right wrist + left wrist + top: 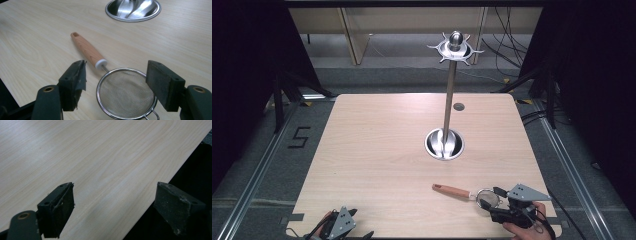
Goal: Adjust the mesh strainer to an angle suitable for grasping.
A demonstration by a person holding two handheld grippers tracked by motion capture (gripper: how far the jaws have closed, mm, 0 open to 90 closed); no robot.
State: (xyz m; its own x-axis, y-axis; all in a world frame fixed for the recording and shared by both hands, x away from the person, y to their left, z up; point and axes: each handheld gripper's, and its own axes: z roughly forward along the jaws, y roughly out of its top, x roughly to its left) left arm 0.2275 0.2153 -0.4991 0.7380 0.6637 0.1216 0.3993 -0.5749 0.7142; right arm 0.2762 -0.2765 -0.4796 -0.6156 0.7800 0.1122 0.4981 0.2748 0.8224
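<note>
Wood table (377,150) with metal stand (449,100) right of centre, strainer (125,92) lying flat near front right edge, mesh bowl between spread jaws of right gripper (116,86), not touching, wooden handle pointing away-left; left gripper (113,212) spread, empty, at front left table edge.

Table (377,150): light wood.
Stand (450,85): steel pole rising from round base, hooked crown on top.
Strainer (472,194): lies flat near front right, wooden handle pointing left.
Right gripper (498,197): at the strainer's bowl.
Left gripper (339,225): front-left edge.
</note>
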